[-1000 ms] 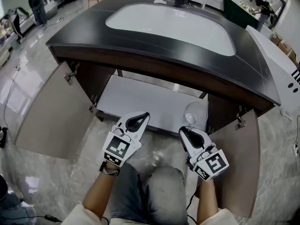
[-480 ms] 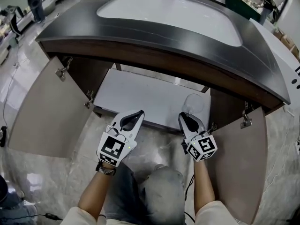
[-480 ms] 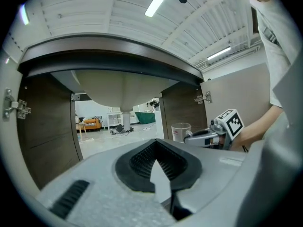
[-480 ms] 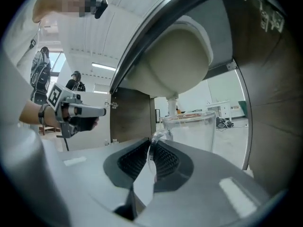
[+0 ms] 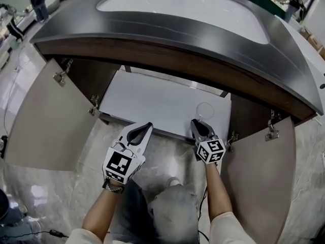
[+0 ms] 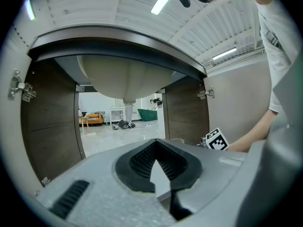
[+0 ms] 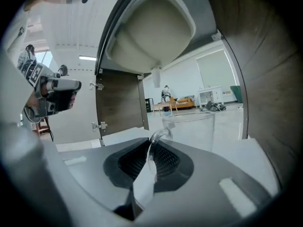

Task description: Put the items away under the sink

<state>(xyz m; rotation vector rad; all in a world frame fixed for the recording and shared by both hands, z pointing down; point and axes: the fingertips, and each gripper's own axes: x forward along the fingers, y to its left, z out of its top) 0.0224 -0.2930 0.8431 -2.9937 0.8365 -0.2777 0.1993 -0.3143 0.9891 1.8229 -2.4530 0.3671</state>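
Glass mug (image 5: 204, 110) now inside the cabinet, at the lower right of the white shelf (image 5: 152, 103).
Over the last second we have carried it forward past the shelf edge. The right gripper (image 7: 151, 160) pinches its handle; the left gripper (image 6: 156, 167) is pressed together, empty, at centre frame. We cannot tell whether the mug has touched down, so release looks close. Both doors (image 5: 45, 116) stand open over the marble floor (image 5: 172, 156).

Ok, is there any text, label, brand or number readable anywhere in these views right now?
No readable text in any view.
Cubes on the left gripper and right gripper: only black-and-white square marker patterns, no letters or numbers.
The mug: clear glass, no print.
The doors and counter: no labels or signs.
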